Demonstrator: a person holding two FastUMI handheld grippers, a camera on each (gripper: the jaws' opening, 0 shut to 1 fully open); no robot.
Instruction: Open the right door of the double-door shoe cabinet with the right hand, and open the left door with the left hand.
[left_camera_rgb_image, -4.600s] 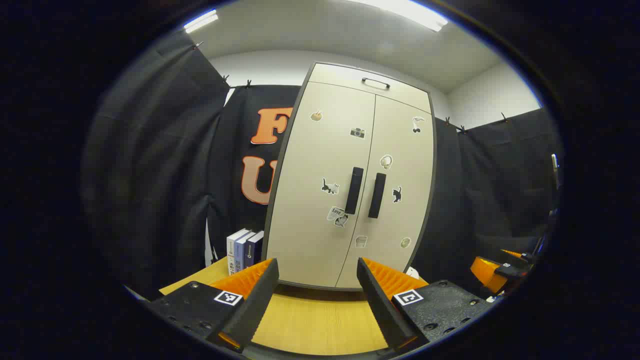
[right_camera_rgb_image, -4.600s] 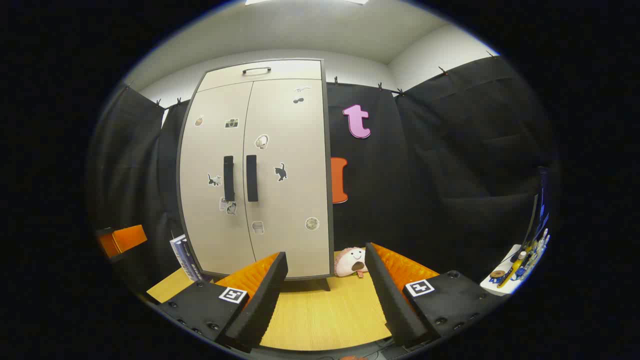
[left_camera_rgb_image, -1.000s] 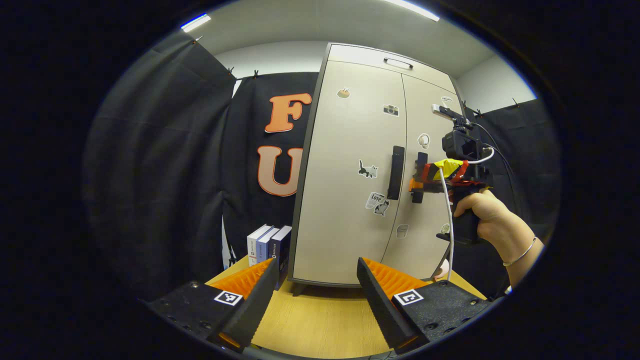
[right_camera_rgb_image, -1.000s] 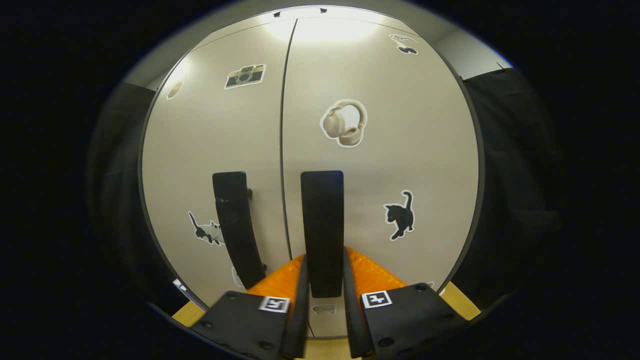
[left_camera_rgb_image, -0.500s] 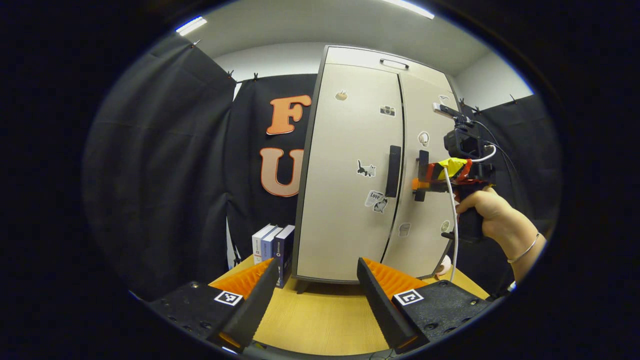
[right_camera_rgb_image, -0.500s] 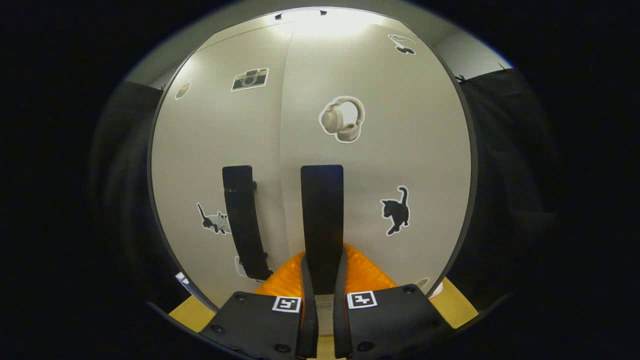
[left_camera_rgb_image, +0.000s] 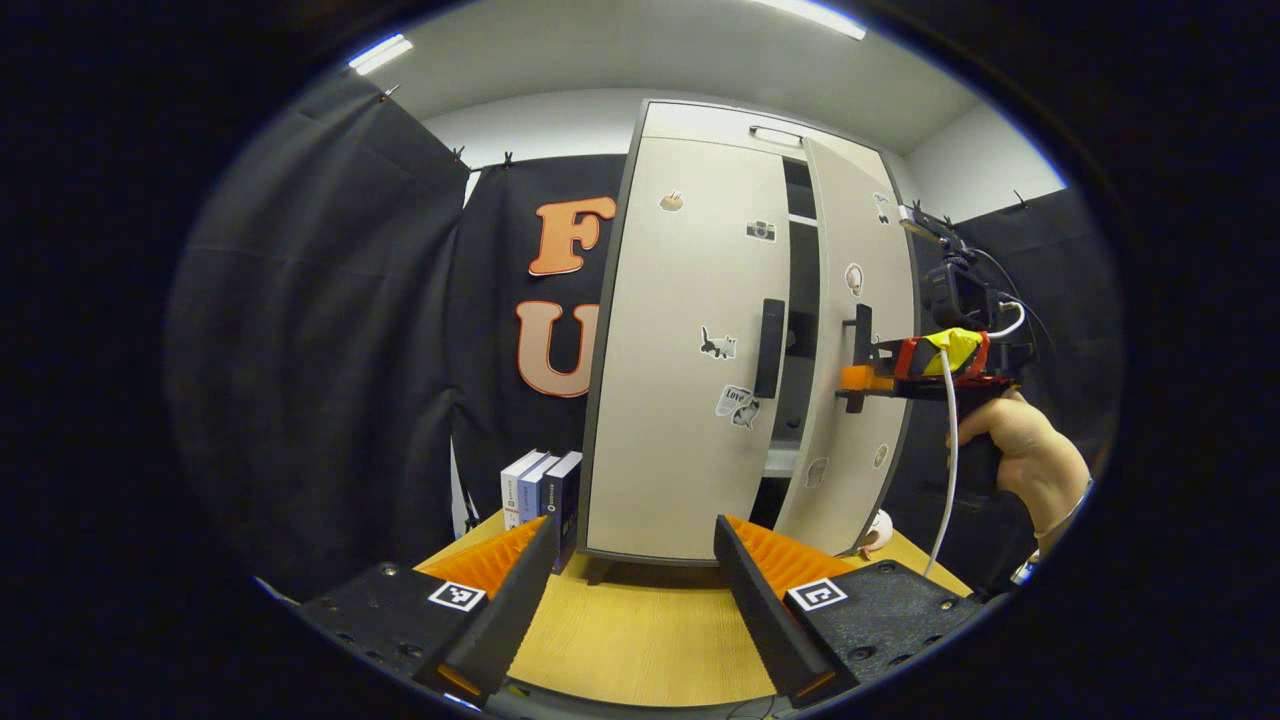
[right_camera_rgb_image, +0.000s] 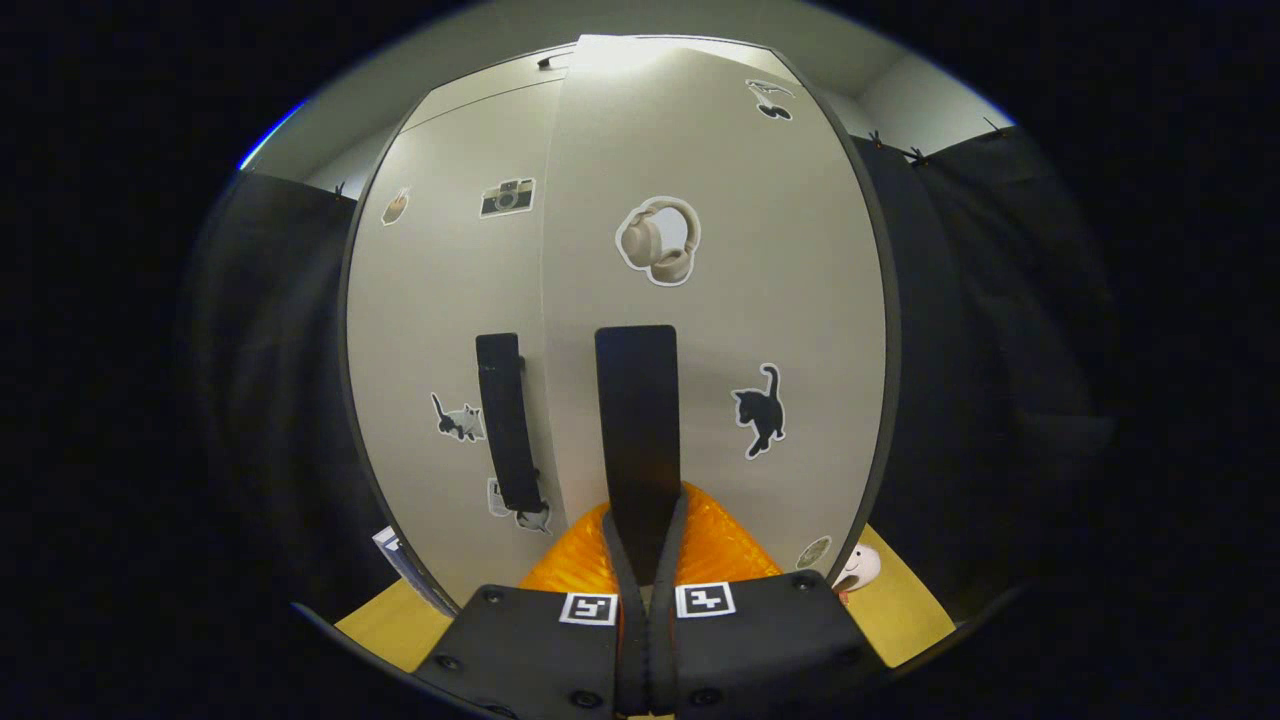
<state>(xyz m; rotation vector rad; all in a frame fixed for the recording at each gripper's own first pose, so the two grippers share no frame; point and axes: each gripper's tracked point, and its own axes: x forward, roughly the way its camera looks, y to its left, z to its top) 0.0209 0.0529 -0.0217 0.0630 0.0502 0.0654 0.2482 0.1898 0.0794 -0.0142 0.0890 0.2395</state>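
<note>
The shoe cabinet (left_camera_rgb_image: 680, 350) stands on the wooden table (left_camera_rgb_image: 640, 640), straight ahead of the left claw (left_camera_rgb_image: 632, 610) and well apart from it. Its left door (left_camera_rgb_image: 690, 340) sits flush in the frame, while the right door (left_camera_rgb_image: 860, 350) is swung partway out, leaving a dark gap with shelf edges visible between the two doors. The left claw hangs low over the table with its fingers spread wide and nothing between them; the left door handle (left_camera_rgb_image: 770, 348) is up ahead and above it, untouched. To its far right, a person's hand (left_camera_rgb_image: 1020, 455) holds the right claw (left_camera_rgb_image: 855, 378), which is clamped on the right door handle (left_camera_rgb_image: 862, 345). In the right gripper view that claw (right_camera_rgb_image: 640, 560) has its two fingers pressed against either side of the handle's lower end, with the handle (right_camera_rgb_image: 637, 430) rising straight up from between them. A few books (left_camera_rgb_image: 540, 490) stand just left of the cabinet, ahead and left of the left claw.
</note>
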